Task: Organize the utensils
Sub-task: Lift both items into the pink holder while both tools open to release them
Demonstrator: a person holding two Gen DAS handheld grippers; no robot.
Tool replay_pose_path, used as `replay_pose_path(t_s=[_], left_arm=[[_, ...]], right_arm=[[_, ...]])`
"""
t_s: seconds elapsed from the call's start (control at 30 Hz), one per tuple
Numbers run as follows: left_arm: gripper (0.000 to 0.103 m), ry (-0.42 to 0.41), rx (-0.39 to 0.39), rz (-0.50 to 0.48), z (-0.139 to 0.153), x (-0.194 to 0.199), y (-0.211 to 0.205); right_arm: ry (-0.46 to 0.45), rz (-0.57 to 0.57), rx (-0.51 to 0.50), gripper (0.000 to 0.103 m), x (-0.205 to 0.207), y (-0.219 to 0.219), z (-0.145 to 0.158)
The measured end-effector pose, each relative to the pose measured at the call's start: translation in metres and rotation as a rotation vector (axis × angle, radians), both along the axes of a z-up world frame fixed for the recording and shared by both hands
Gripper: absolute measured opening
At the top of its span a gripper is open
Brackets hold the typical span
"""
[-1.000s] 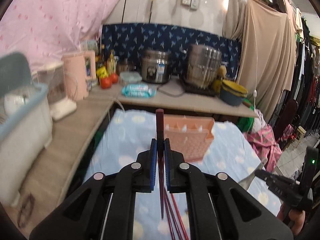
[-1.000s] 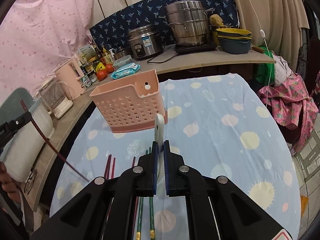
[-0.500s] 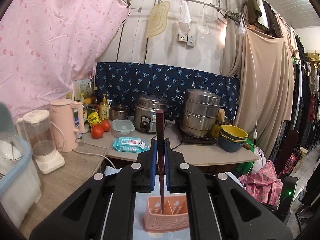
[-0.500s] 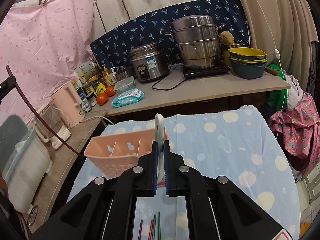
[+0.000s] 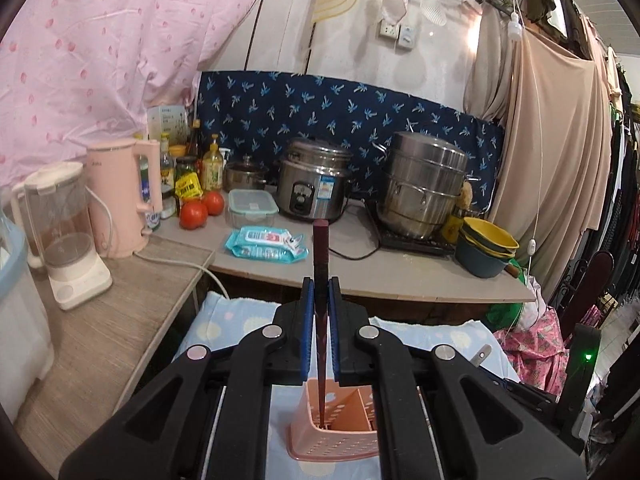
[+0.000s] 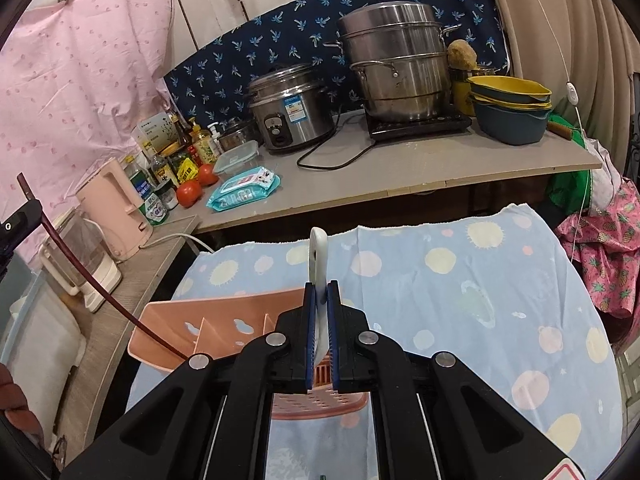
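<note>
1. The left gripper (image 5: 321, 304) has its jaws clamped on a dark red chopstick (image 5: 320, 264). It holds the stick upright and well above its tip, likely so the thin end can be steered into a slot.
2. The chopstick's lower end reaches into the left compartment of the pink utensil basket (image 5: 340, 438), close to the left wall; whether it touches the bottom cannot be seen. In the right wrist view the same chopstick (image 6: 92, 280) slants down from the left gripper into that end of the utensil basket (image 6: 224, 320).
3. The right gripper (image 6: 321, 312) has its jaws clamped on a white utensil handle (image 6: 318, 256), hole end up. The working end is hidden behind the jaws, so I cannot tell which compartment it is over. It hangs just above the basket's right part, probably waiting its turn.
4. The basket stands on a blue cloth with sun prints (image 6: 460, 288), in front of the counter (image 6: 400, 172). Its dividers keep utensil kinds apart, which seems why each gripper aims at a different end.
5. Writing: the wet wipes pack (image 5: 266, 242) has a red and white label, and the rice cooker (image 5: 314, 188) a blue sticker, both too small to read. The bottles beside the pink kettle (image 5: 120, 196) carry labels that are equally illegible.
</note>
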State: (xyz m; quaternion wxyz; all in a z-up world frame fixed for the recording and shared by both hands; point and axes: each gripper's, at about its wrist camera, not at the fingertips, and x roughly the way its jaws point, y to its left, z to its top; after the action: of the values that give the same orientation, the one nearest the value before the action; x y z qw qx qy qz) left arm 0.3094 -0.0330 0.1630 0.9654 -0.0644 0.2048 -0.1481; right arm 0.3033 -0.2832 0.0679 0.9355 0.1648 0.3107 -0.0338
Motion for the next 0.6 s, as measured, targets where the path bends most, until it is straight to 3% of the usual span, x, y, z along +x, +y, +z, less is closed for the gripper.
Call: replay_pose_path(t_s=[0.17, 0.2, 0.27, 0.3, 0.6], left_arm=[[0.008, 0.024, -0.001, 0.015, -0.01, 0.001, 0.006], [0.015, 0.023, 0.0, 0.019, -0.011, -0.001, 0.007], [0.042, 0.02, 0.003, 0.04, -0.011, -0.004, 0.01], [0.045, 0.012, 0.0, 0.054, -0.01, -0.007, 0.011], [0.045, 0.043, 0.002, 0.069, -0.017, -0.044, 0.03]], right_arm=[[0.014, -0.004, 0.002, 0.009, 0.001, 0.005, -0.011], [0.012, -0.009, -0.007, 0.011, -0.001, 0.005, -0.01], [0.001, -0.016, -0.011, 0.02, -0.007, 0.005, -0.007], [-0.004, -0.021, -0.009, 0.022, -0.01, 0.004, -0.006], [-0.032, -0.024, -0.002, 0.03, -0.059, 0.006, 0.004]])
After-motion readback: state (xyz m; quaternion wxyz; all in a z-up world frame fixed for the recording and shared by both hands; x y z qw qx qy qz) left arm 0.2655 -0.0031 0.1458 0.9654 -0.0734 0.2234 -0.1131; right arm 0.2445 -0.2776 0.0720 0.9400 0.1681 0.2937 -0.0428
